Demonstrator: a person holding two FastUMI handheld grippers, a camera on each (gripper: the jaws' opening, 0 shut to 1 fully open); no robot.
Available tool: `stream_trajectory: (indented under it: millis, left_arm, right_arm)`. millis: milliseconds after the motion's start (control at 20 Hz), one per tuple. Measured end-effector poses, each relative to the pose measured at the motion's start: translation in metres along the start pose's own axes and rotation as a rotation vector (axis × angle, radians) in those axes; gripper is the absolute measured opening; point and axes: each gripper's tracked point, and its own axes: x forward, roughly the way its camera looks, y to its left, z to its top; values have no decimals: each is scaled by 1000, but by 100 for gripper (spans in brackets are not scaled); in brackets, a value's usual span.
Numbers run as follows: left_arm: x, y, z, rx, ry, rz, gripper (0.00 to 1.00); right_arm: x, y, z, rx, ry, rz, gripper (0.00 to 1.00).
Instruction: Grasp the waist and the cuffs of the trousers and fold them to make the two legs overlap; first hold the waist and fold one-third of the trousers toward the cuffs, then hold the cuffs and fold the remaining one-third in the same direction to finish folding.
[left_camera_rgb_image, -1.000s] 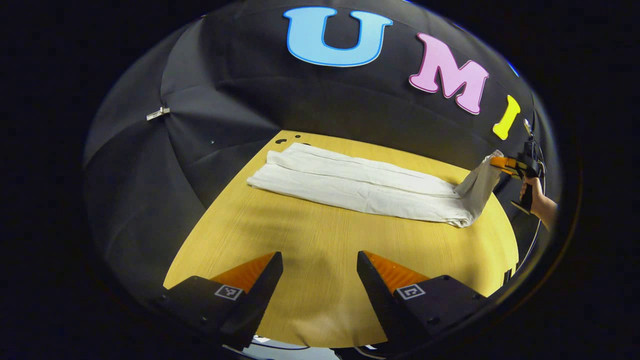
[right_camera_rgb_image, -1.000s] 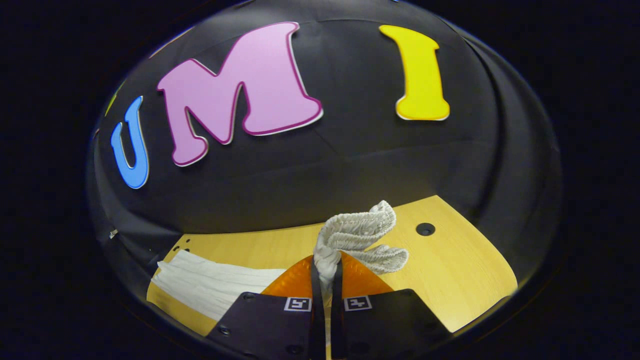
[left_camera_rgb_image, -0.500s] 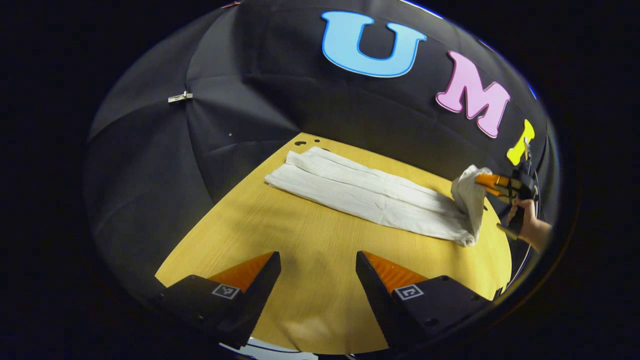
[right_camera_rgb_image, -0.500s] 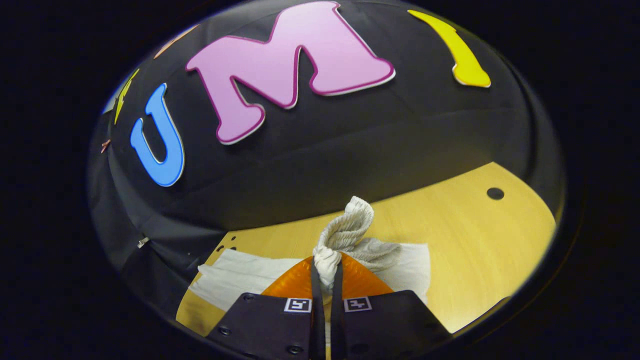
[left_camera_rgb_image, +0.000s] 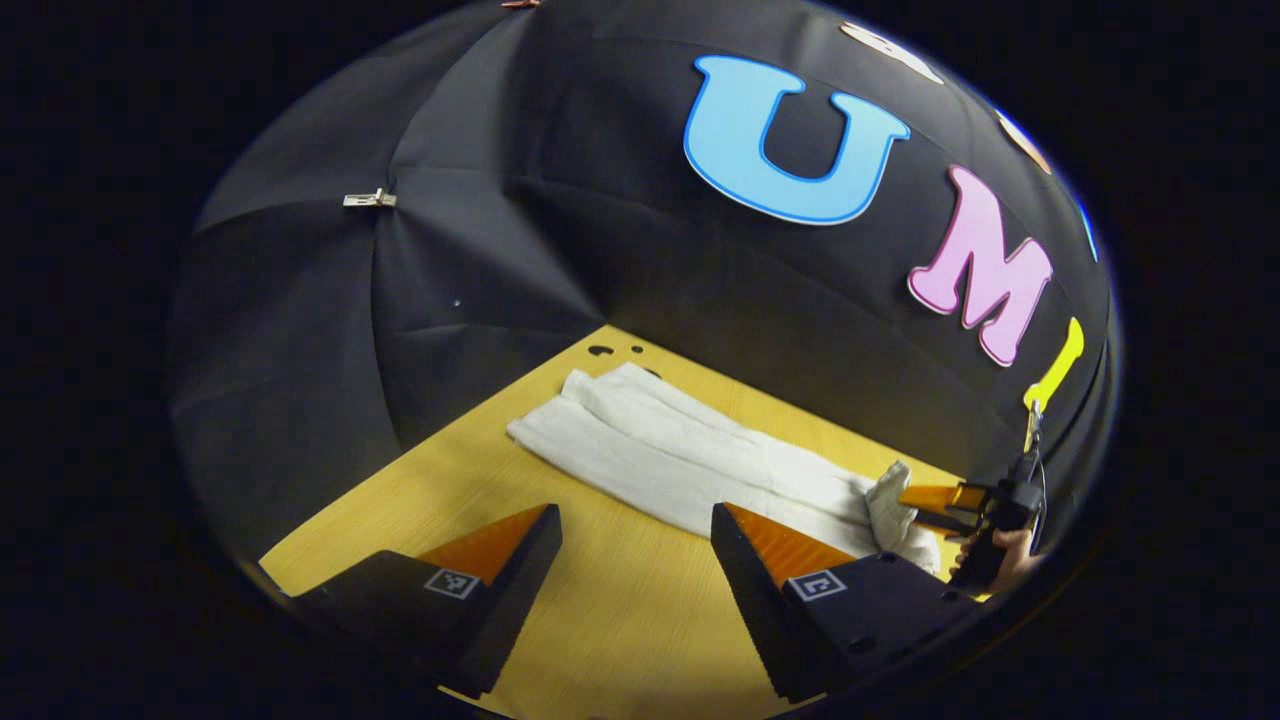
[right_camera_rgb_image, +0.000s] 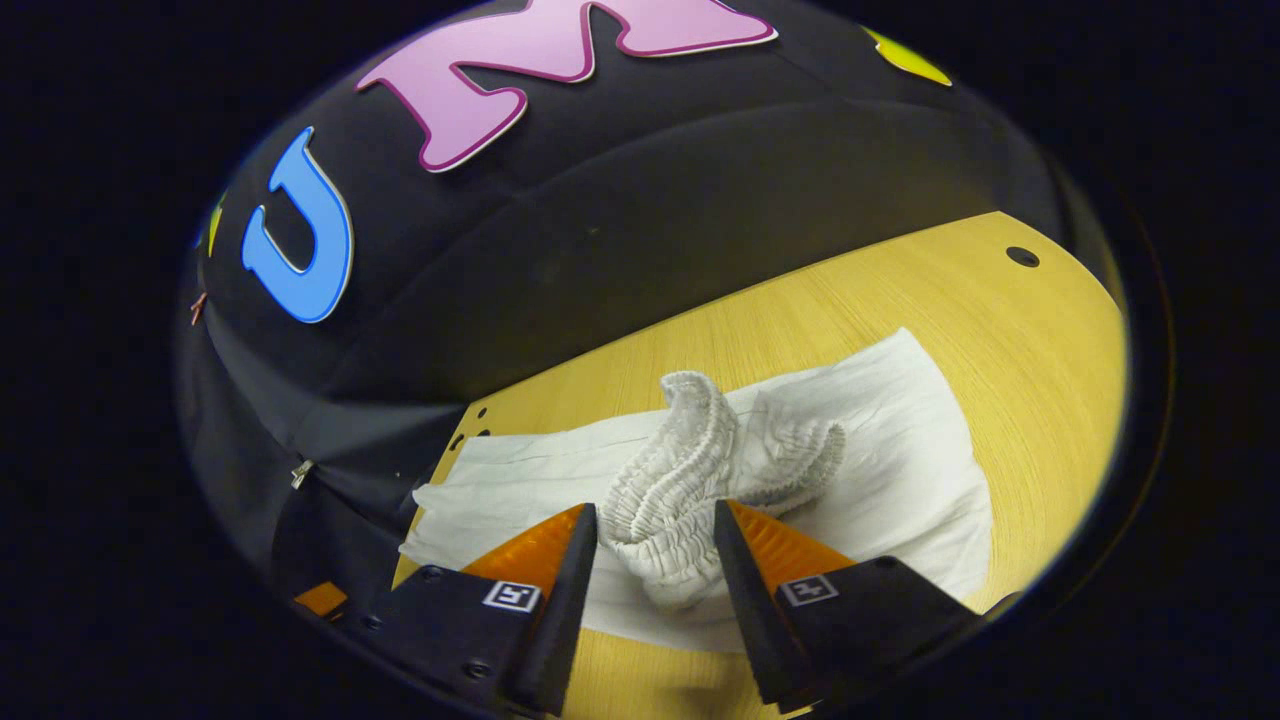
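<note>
White trousers (left_camera_rgb_image: 690, 465) lie lengthwise on the wooden table (left_camera_rgb_image: 420, 500), legs overlapped, running from the far left corner toward the right edge.

Left gripper view, left to right: a metal clip (left_camera_rgb_image: 369, 199) on the booth cloth; the cuff end of the trousers near small holes in the tabletop; the left gripper (left_camera_rgb_image: 635, 560) low in front, fingers spread wide with bare table between them, holding nothing and well apart from the cloth. At far right the bunched waist (left_camera_rgb_image: 893, 508) rests on the trousers, and just beside it is the right gripper (left_camera_rgb_image: 912, 510), held by a hand (left_camera_rgb_image: 1010, 560). From here its fingers look parted; whether they touch the waist I cannot tell.

Right gripper view, left to right: the clip (right_camera_rgb_image: 301, 472) again; the flat legs (right_camera_rgb_image: 520, 480) stretching away toward the far corner; the right gripper (right_camera_rgb_image: 655, 545) with fingers spread, the gathered elastic waist (right_camera_rgb_image: 690, 470) standing in a crumpled ridge in the gap between them. The waist lies close to both fingers, but neither clearly presses on it. It sits folded over onto the broad upper part of the trousers (right_camera_rgb_image: 900, 460). Farther right, bare table (right_camera_rgb_image: 1040, 360) with one round hole (right_camera_rgb_image: 1022, 257).

No containers on the table.
</note>
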Motion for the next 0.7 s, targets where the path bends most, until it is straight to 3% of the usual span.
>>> stream_trajectory:
  millis: [50,100,200,300,450,700]
  left_arm:
    - [7,0,4,-17,0,-10,96]
    - [14,0,8,-34,0,-24,96]
    - [28,1,15,-87,15,-53,96]
    - [46,15,20,-106,28,-34,95]
    - [78,47,35,-18,10,50,96]
    - [135,80,41,34,39,112,96]
  right_arm:
    - [-4,-1,-2,-11,5,-5,84]
    - [-12,-2,1,-23,3,-12,95]
    - [-29,0,8,-55,-24,-26,98]
    - [-46,3,15,-90,-59,-46,98]
    - [-84,-11,21,-100,-81,-83,98]
    - [-152,-60,29,-164,-100,-195,98]
